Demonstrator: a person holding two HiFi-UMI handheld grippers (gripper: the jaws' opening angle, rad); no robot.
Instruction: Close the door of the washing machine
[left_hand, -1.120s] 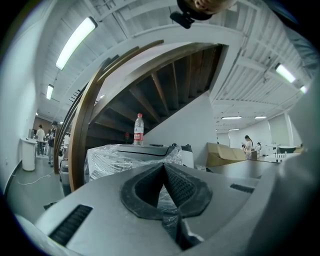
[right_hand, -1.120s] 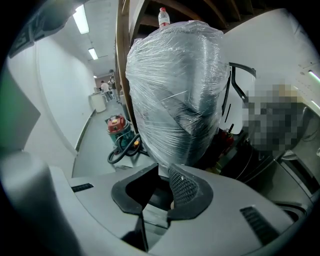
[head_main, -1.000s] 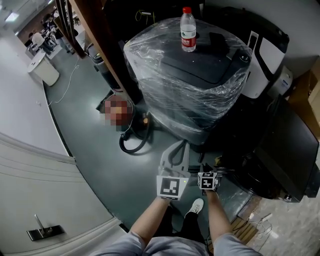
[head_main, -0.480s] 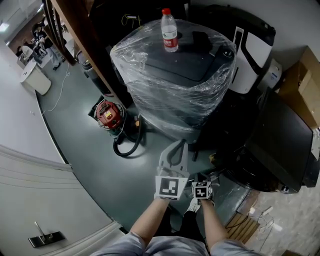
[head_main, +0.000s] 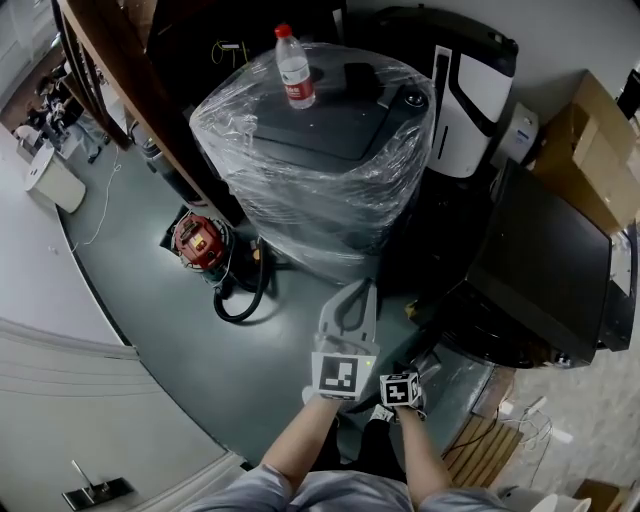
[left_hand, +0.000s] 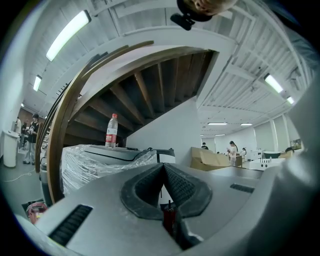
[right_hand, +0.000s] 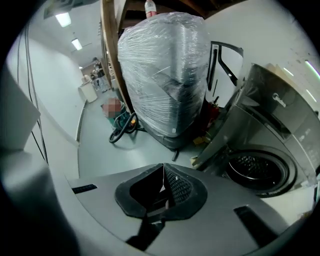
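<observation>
The dark front-loading washing machine (head_main: 545, 262) stands at the right of the head view. In the right gripper view its round drum (right_hand: 256, 171) lies exposed, and the grey door (right_hand: 226, 131) is swung out towards the left. My right gripper (right_hand: 163, 175) is shut with nothing in it, a short way from the door's edge. Its marker cube (head_main: 400, 389) shows low in the head view. My left gripper (head_main: 348, 302) points over the floor, shut and empty; its pads (left_hand: 175, 186) meet along a line.
A large machine wrapped in plastic film (head_main: 312, 150) stands ahead with a water bottle (head_main: 293, 66) on top. A red vacuum (head_main: 197, 243) and its hose (head_main: 240, 290) lie on the green floor. A white appliance (head_main: 468, 88) and cardboard boxes (head_main: 588, 150) stand at the back right.
The head view has swung right, bringing more of the washing machine into view. My right gripper has drawn back and slightly left, closer to the left one. The left gripper has held its place.
</observation>
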